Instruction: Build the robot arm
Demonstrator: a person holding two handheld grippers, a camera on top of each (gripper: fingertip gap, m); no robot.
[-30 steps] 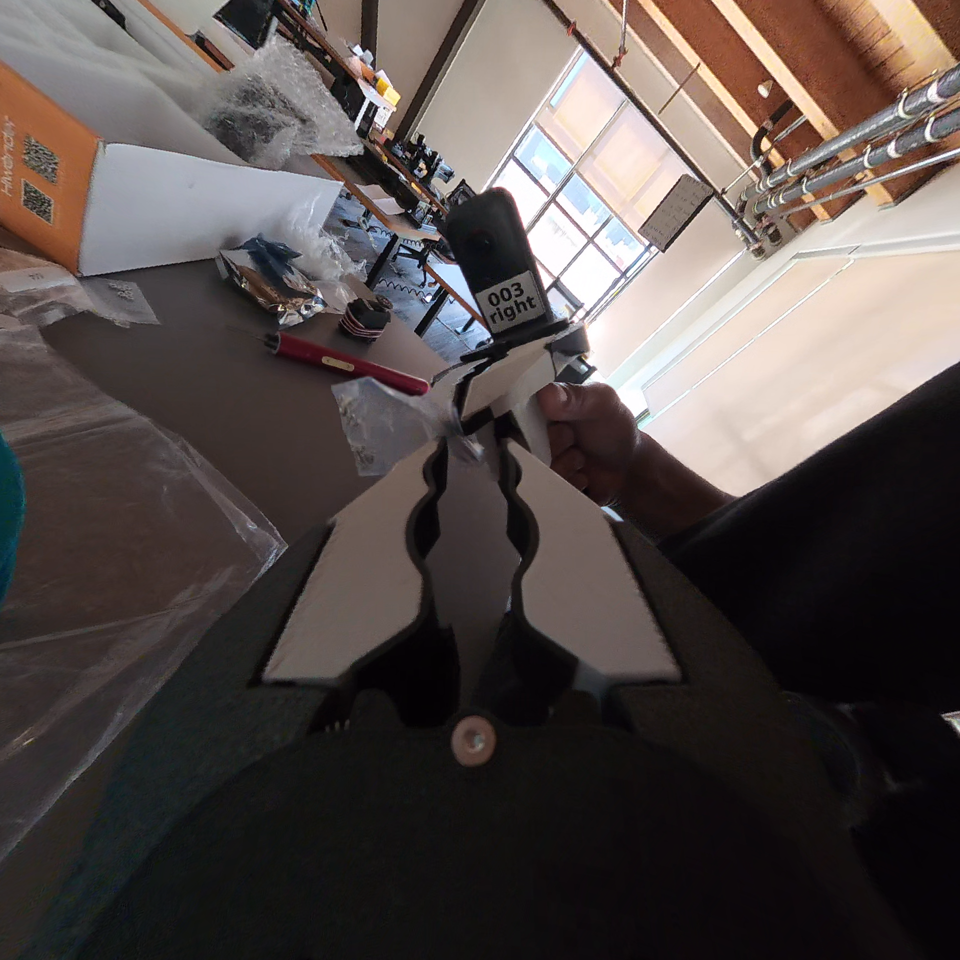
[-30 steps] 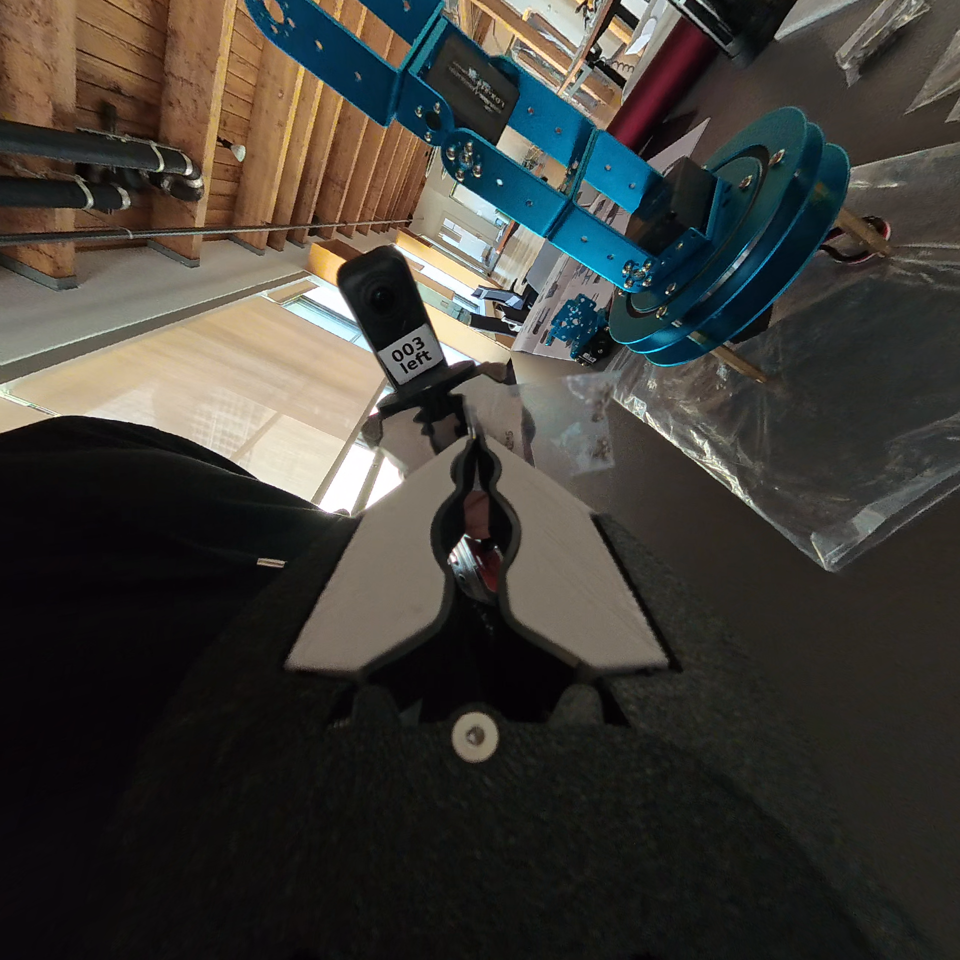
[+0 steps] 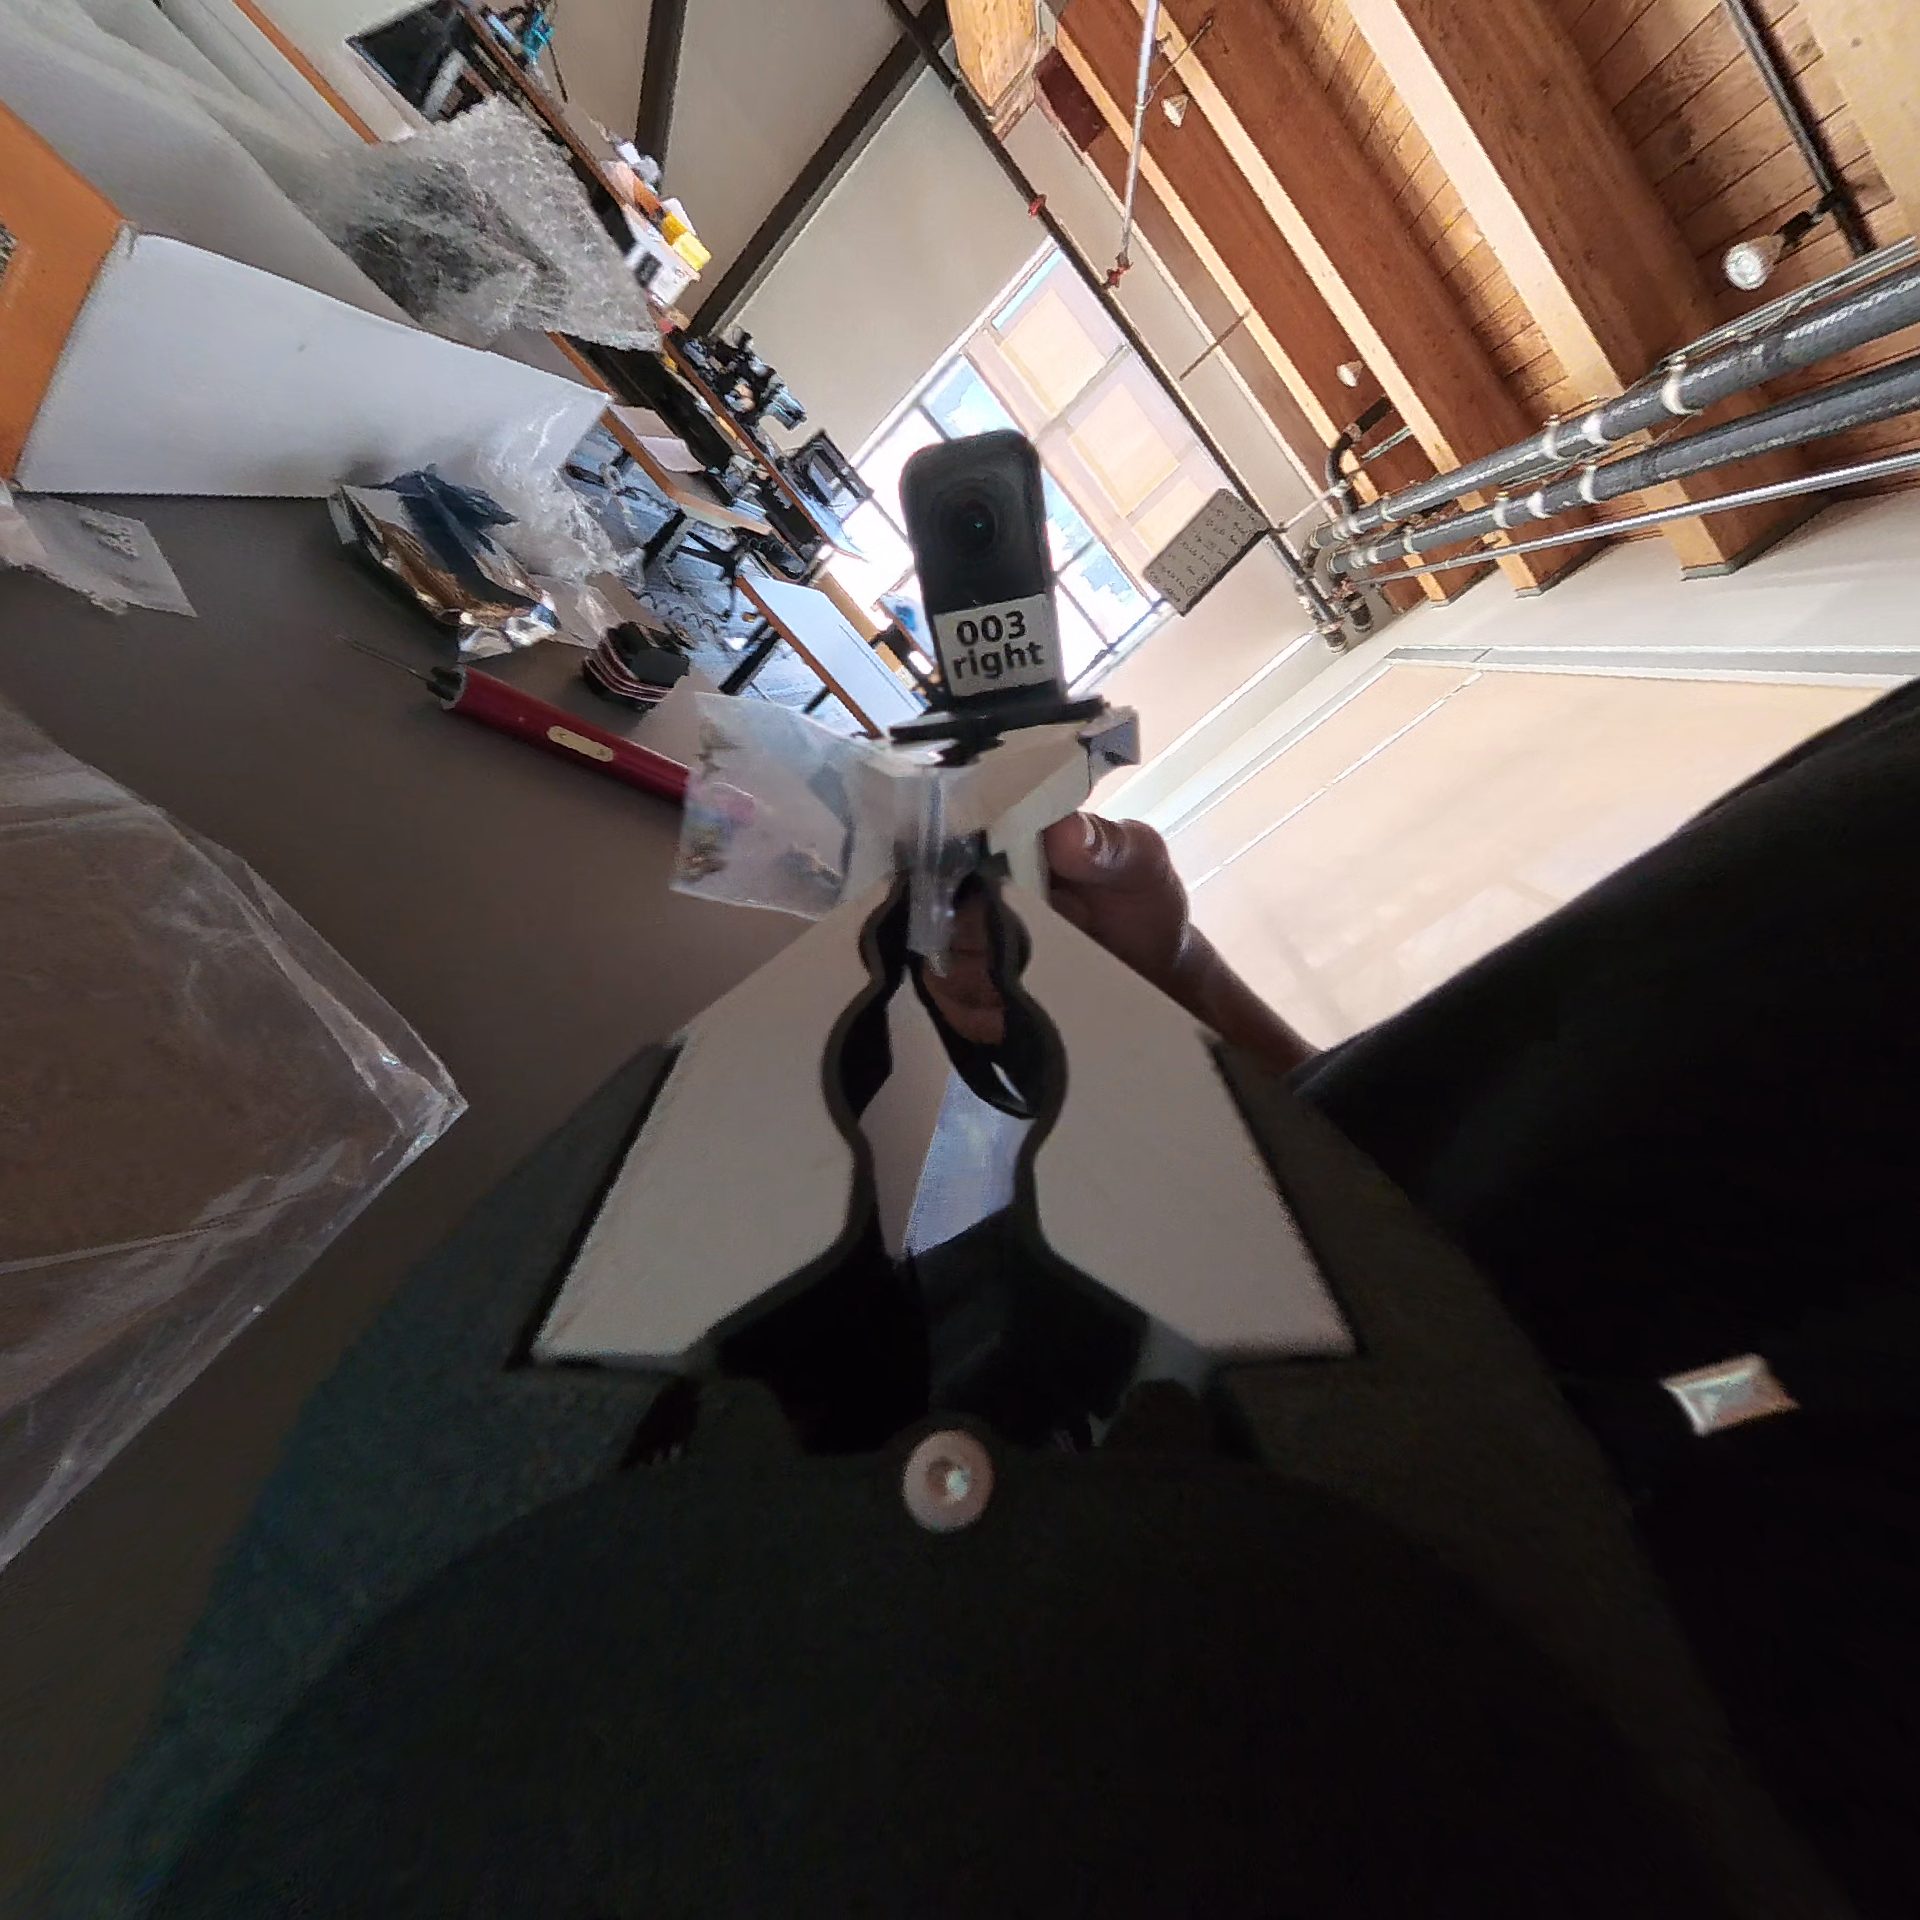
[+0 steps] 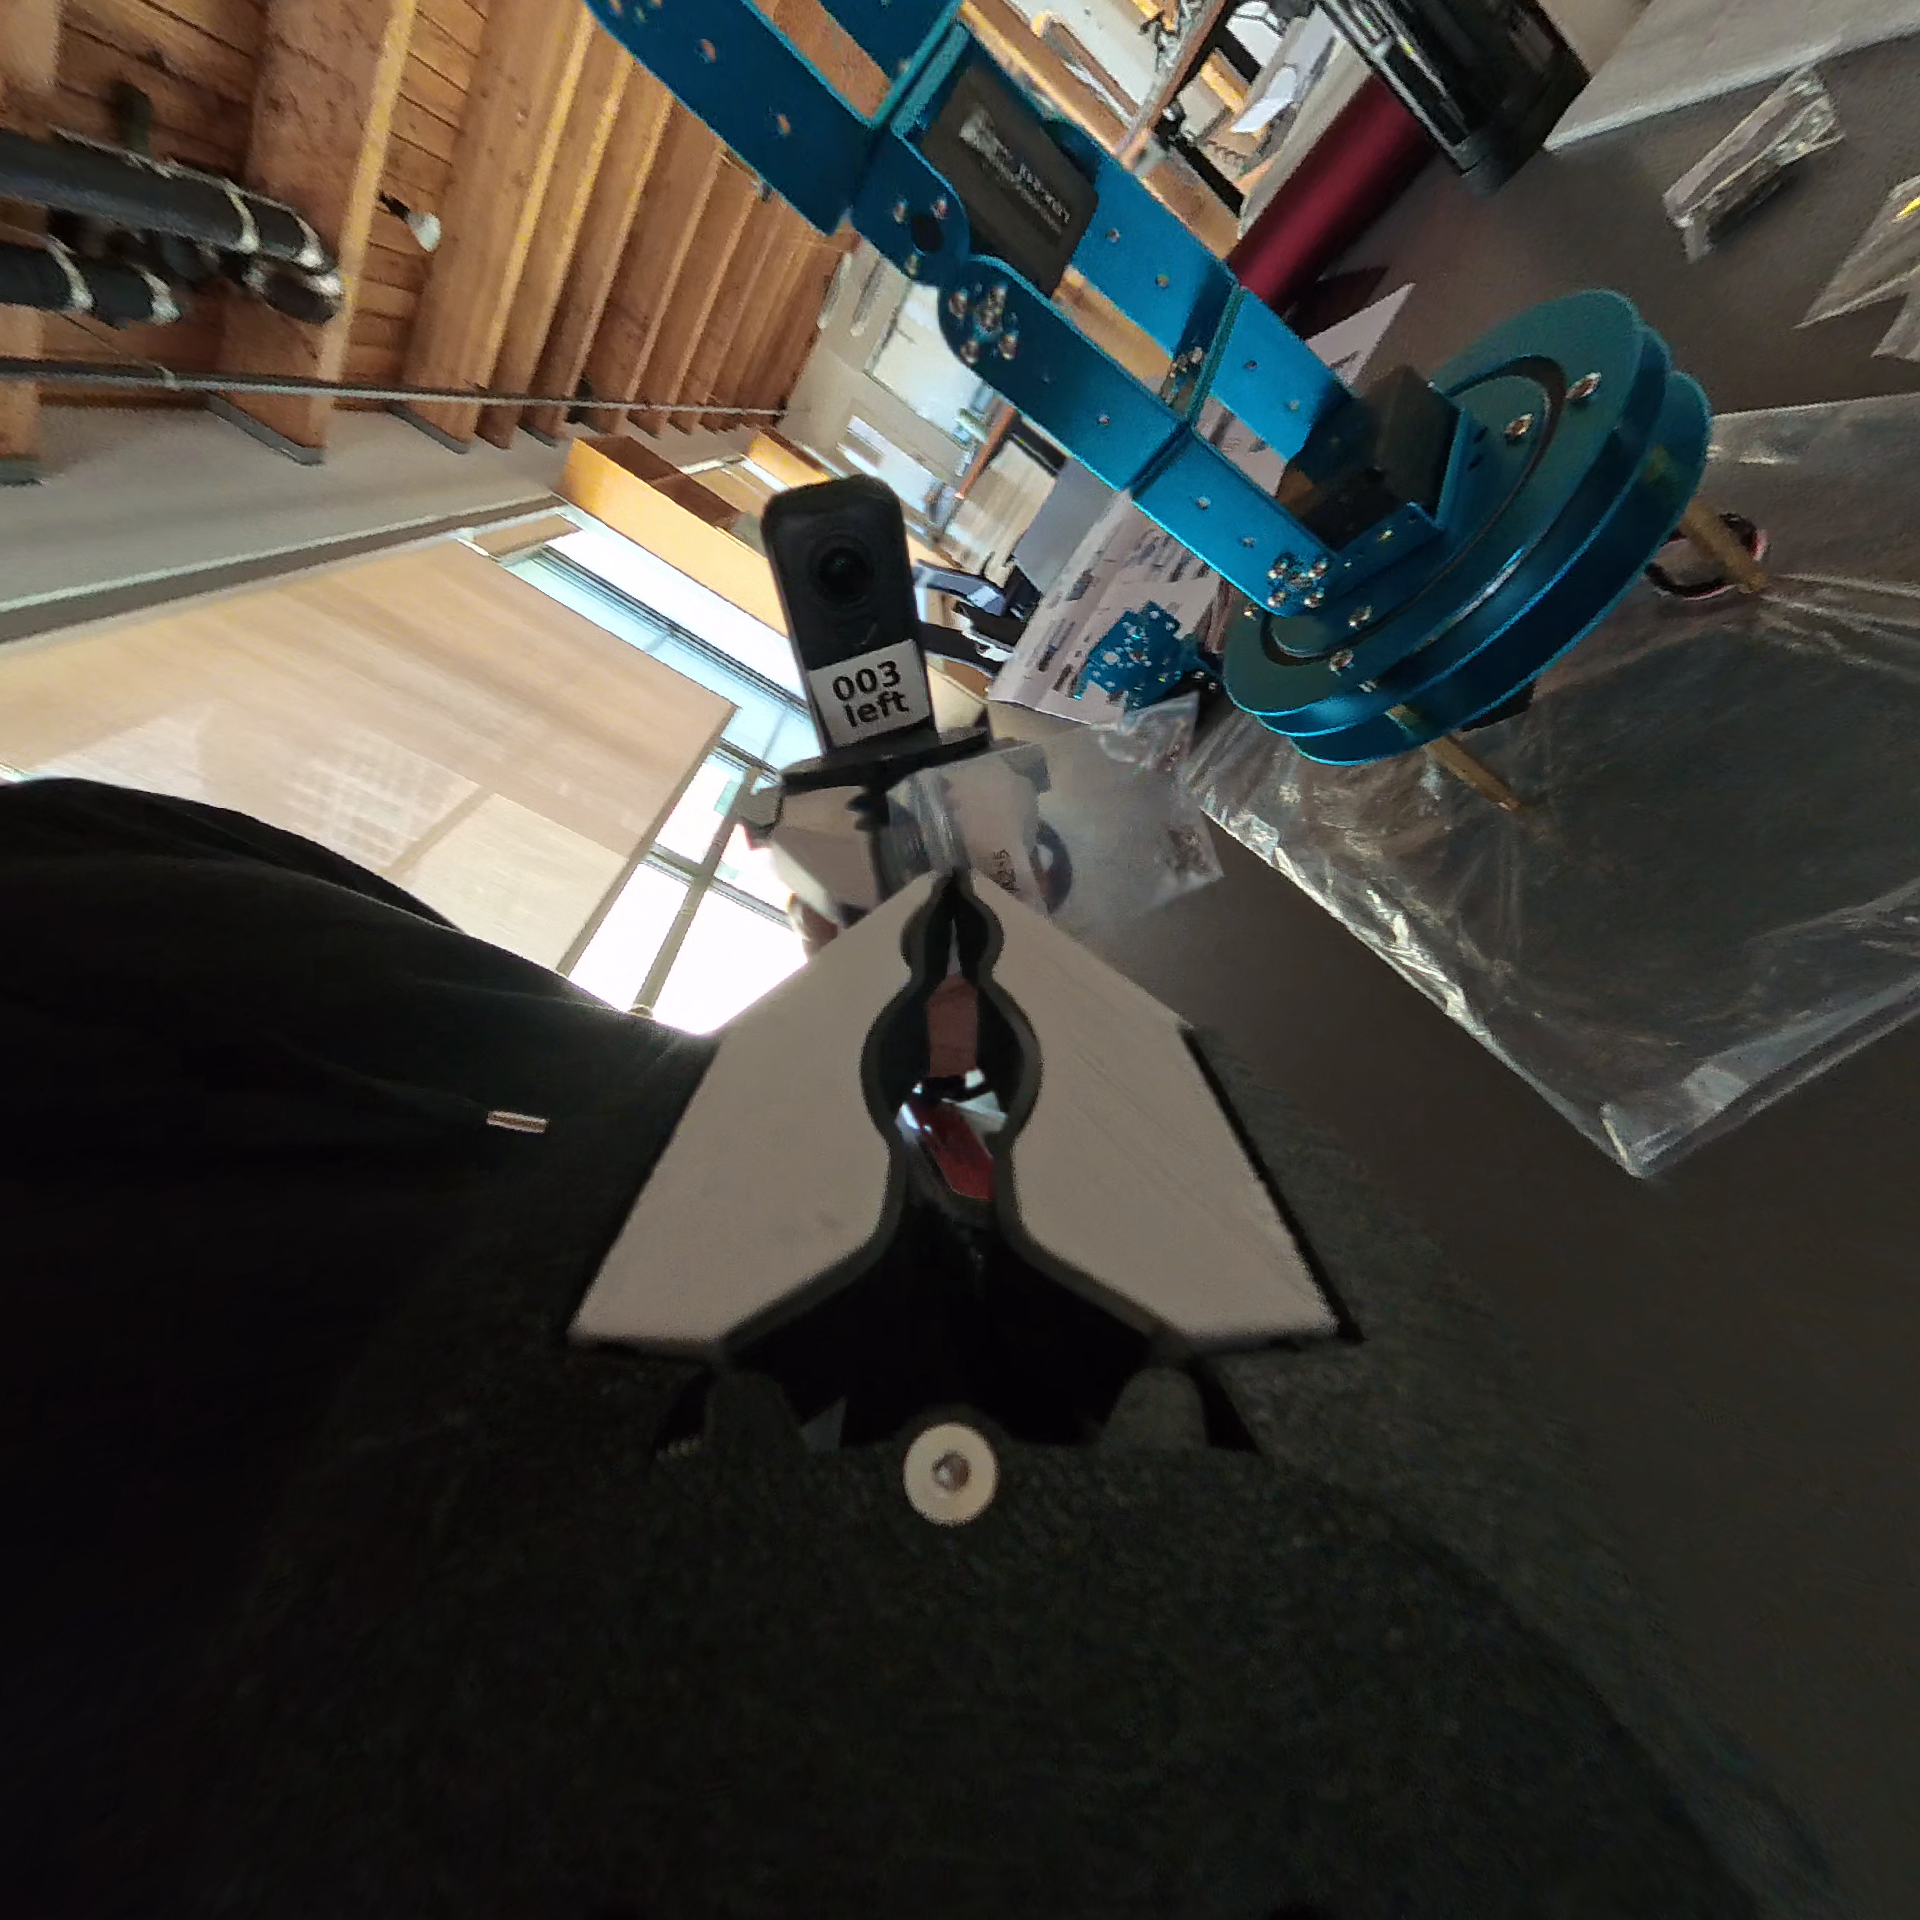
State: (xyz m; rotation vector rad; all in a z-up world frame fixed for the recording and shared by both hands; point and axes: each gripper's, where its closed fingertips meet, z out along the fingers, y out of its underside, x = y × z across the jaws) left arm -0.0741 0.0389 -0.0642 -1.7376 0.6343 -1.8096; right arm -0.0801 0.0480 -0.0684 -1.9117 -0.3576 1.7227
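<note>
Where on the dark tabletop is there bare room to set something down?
Bare table lies between the red screwdriver and the clear plastic sheet. Crowded: foil packet by the white box, and around the blue robot arm.

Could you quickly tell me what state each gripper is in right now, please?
Left gripper: shut on the edge of the small clear plastic bag.
Right gripper: shut on the same bag, from the opposite side.

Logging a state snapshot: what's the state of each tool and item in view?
left tool: shut on small clear parts bag
right tool: shut on the bag's edge too
small clear parts bag: held off the table between both tools
red screwdriver: lying flat on the table
blue robot arm: standing on clear plastic sheet
</note>
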